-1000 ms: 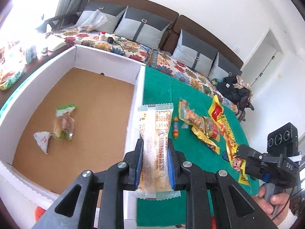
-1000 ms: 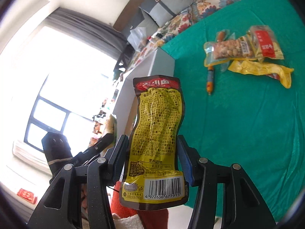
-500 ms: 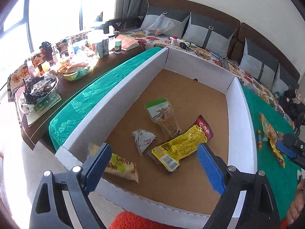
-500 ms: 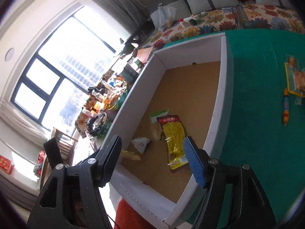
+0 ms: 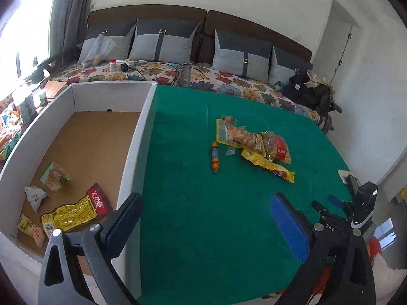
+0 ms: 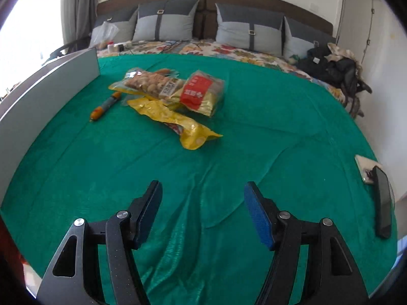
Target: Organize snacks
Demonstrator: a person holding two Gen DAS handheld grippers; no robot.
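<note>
Left wrist: left gripper (image 5: 203,211) jaws wide, empty, beside box wall (image 5: 134,152); right gripper (image 6: 202,198) likewise.

Home living room, lived-in. Long brown-backed sofa (image 5: 198,20) runs along the far white wall, grey two-tone cushions (image 5: 164,42) propped in a row, floral cover (image 5: 152,73) over the seat. Odds and ends on the seat: a plastic bag, a small bottle, a charger with trailing cable. Dark jacket (image 5: 313,94) dumped at the sofa's right end. Grey curtain (image 5: 72,15) beside a bright window at left. Closed white door (image 5: 335,43) in the right wall. Green cloth (image 6: 254,127) spread over a low surface in front, a phone (image 6: 382,200) lying at its right edge.
</note>
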